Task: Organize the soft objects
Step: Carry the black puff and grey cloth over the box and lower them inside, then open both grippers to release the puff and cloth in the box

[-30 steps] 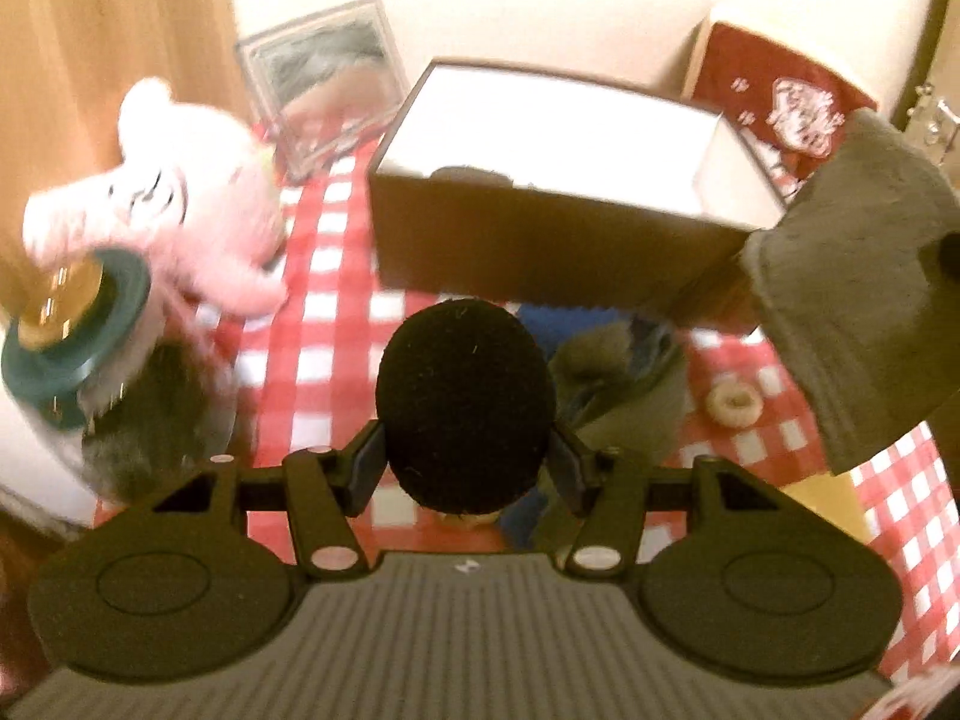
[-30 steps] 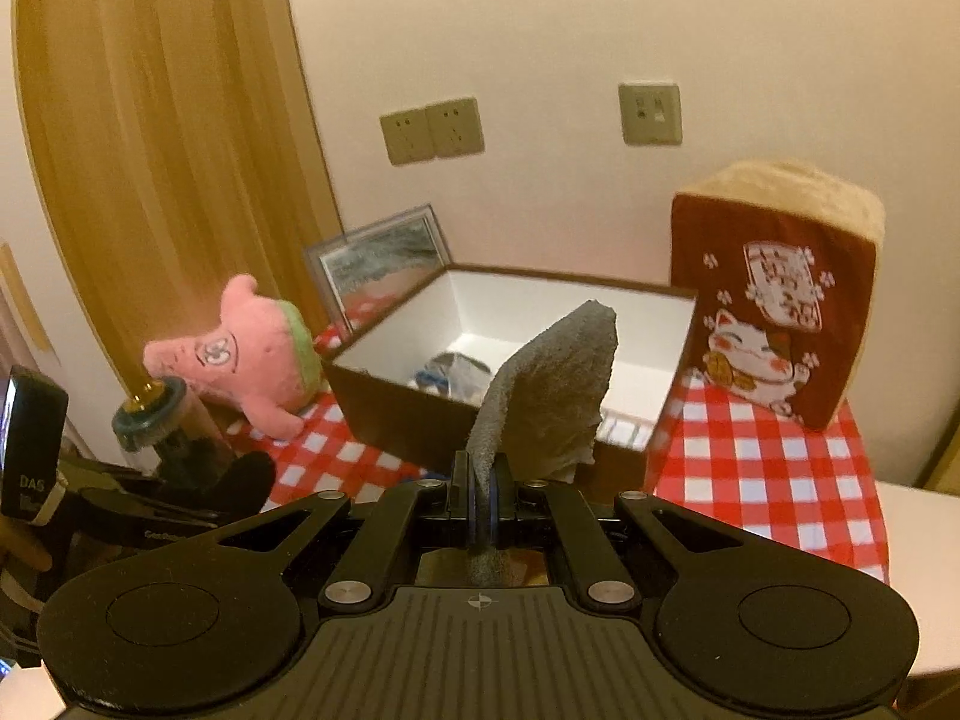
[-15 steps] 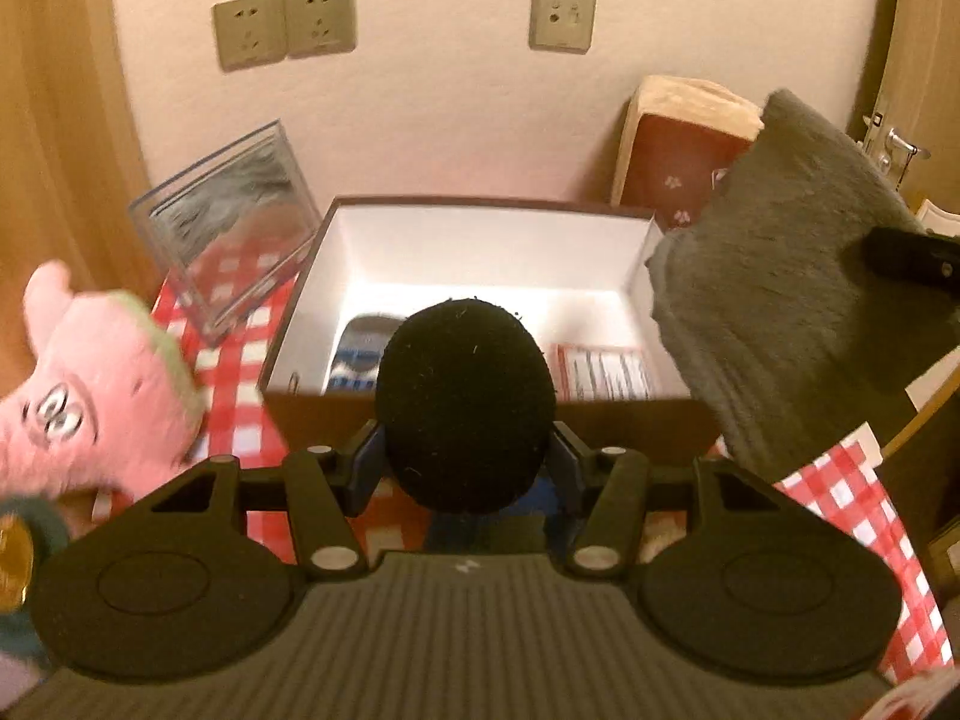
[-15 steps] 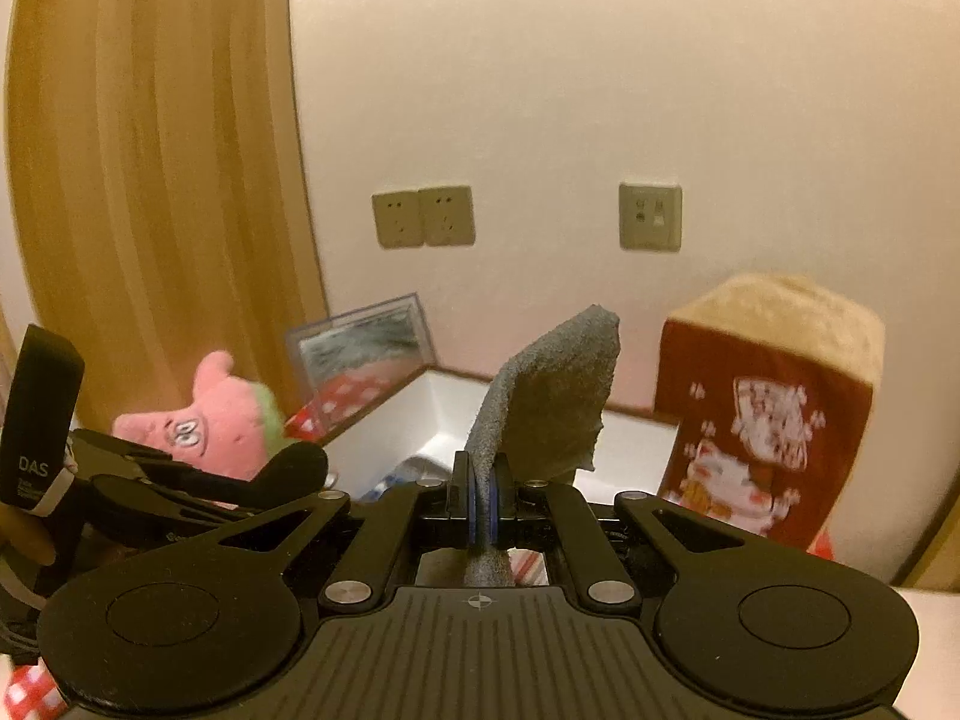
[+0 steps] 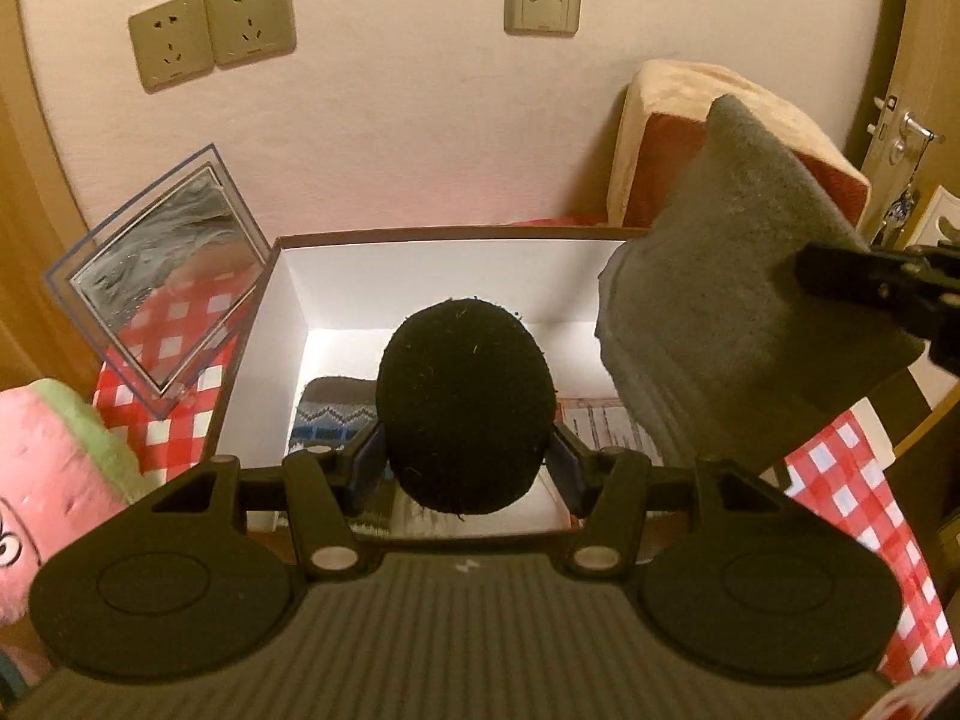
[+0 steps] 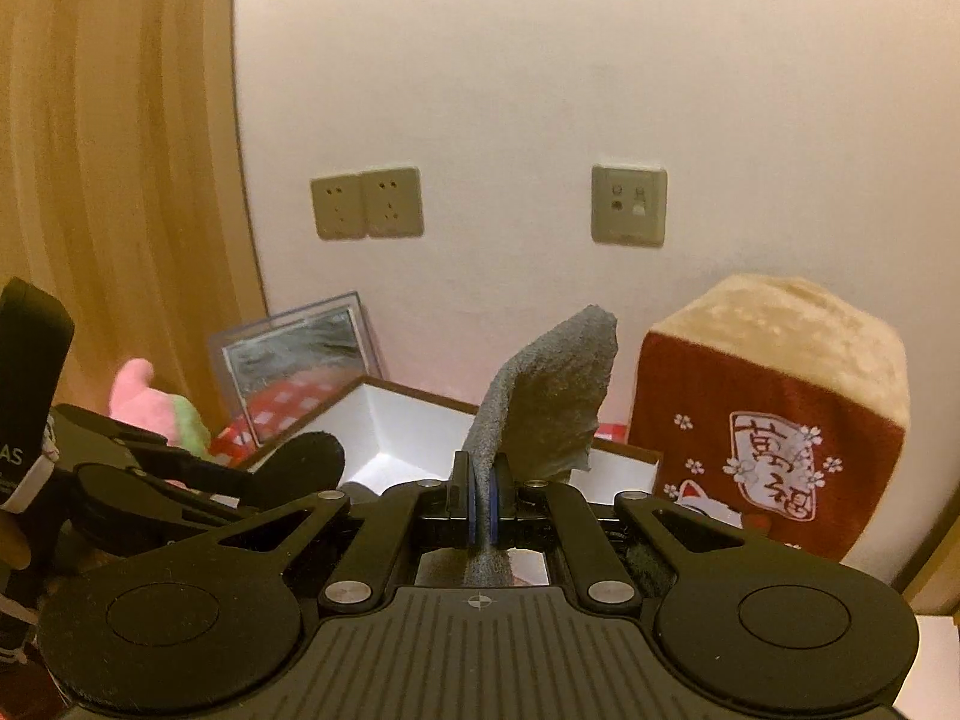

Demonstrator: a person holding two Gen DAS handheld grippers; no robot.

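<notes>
Now both loads hang over the open box [image 5: 288, 300]: left gripper [image 5: 462, 456] clamps the black pad [image 5: 462, 408], right gripper [image 6: 483, 504] pinches the grey cloth [image 6: 546, 396], ready to drop.

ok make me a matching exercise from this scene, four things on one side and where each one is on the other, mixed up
Things:
1. black pad
2. grey cloth
3. knitted piece
4. pink plush toy

Places:
A. lying inside the box
B. on the checked tablecloth, left of the box
C. between the left gripper fingers
D. clamped in the right gripper

Pairs: 1-C, 2-D, 3-A, 4-B
</notes>
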